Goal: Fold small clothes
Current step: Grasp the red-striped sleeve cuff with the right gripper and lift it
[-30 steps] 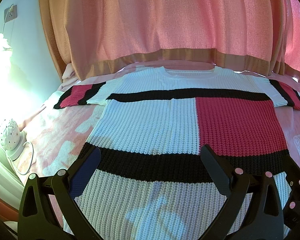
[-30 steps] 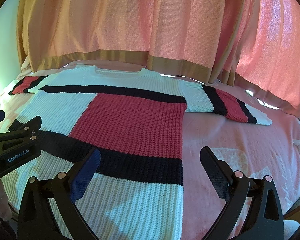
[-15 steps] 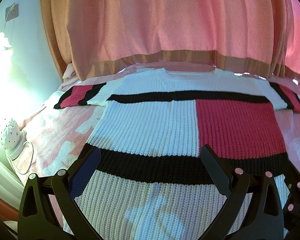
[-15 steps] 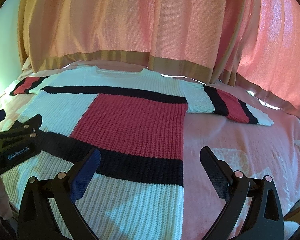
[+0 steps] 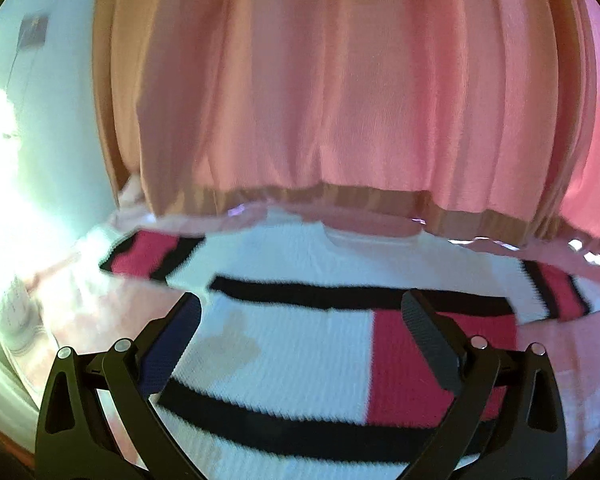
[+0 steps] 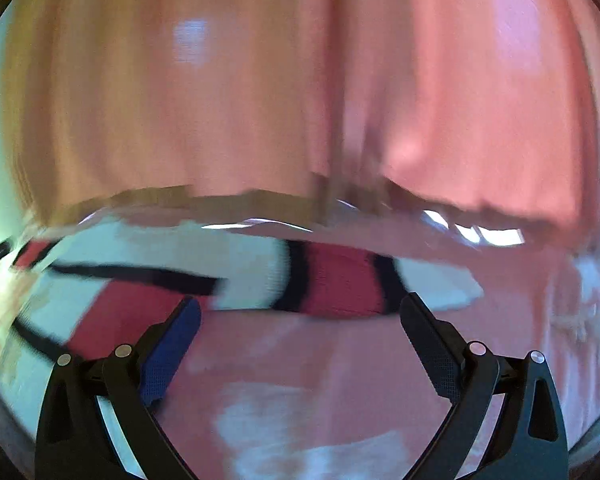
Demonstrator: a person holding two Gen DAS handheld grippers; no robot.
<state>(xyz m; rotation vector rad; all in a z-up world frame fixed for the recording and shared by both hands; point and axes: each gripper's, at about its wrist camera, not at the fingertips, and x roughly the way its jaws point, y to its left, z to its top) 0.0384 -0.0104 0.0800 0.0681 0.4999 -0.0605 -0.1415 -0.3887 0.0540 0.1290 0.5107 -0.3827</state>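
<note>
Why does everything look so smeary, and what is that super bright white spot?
Right wrist view: heavy motion blur smears the sweater and curtain; only the right gripper looks sharp. Left wrist view: milder blur on the sweater, with blown-out white glare at the left edge near the wall; the fisheye lens bends everything.

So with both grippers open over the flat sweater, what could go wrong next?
The right gripper points at the striped sleeve, but that view is badly blurred, so a grab may miss or also pinch the pink bedsheet. The left gripper hangs open above the sweater body; gripping there could bunch the knit.
</note>
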